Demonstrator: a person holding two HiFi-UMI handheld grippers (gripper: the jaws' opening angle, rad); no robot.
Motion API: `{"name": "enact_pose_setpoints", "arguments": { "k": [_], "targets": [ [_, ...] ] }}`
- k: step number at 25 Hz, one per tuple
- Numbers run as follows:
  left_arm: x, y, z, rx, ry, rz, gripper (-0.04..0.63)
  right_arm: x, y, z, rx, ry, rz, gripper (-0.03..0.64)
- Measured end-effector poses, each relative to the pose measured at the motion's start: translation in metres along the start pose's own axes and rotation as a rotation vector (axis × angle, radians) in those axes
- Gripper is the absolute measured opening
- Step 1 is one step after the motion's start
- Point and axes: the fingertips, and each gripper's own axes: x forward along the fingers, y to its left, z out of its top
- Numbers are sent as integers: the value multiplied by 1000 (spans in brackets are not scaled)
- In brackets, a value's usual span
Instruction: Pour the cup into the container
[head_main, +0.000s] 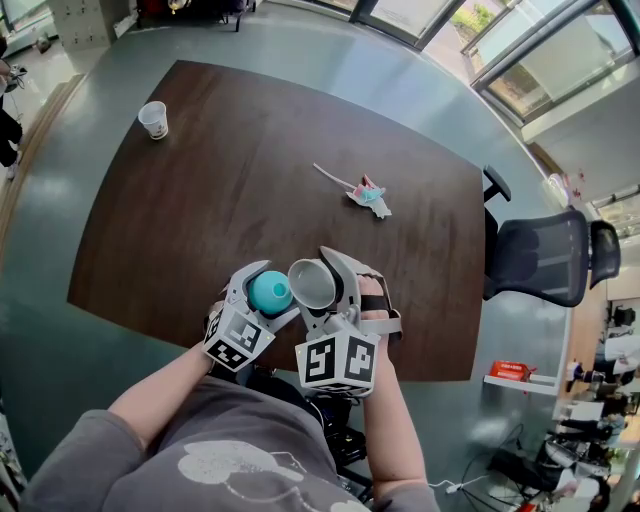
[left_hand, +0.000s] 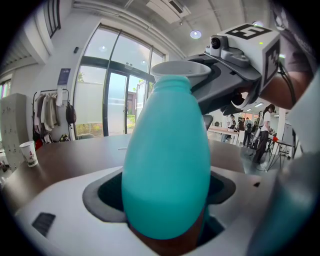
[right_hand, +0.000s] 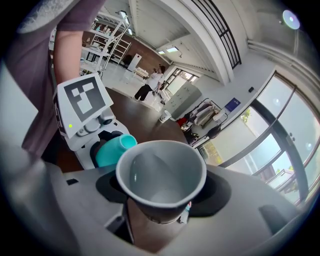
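Note:
My left gripper (head_main: 266, 287) is shut on a teal container (head_main: 270, 292), a bottle with a narrow neck that fills the left gripper view (left_hand: 167, 160). My right gripper (head_main: 322, 276) is shut on a pale grey paper cup (head_main: 313, 284). The cup is tipped on its side, and its rim (left_hand: 180, 68) rests right at the container's mouth (right_hand: 114, 148). In the right gripper view the cup (right_hand: 161, 177) faces me, and only its pale inside shows. Both are held close together above the near edge of the dark brown table (head_main: 250, 180).
A second paper cup (head_main: 154, 119) stands at the table's far left corner. A crumpled wrapper with a thin stick (head_main: 366, 193) lies right of centre. A black office chair (head_main: 545, 255) stands off the table's right edge. People stand in the background.

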Motion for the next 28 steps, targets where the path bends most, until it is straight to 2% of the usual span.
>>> {"name": "enact_pose_setpoints", "arguments": {
  "k": [17,28],
  "targets": [
    [5,-3,2,2,2,-3,428,2,-1,-2,-146,39,-19,291],
    [8,-3,1,2,4,-5,428,1,-2,-2,-175,35,-31,291]
  ]
}}
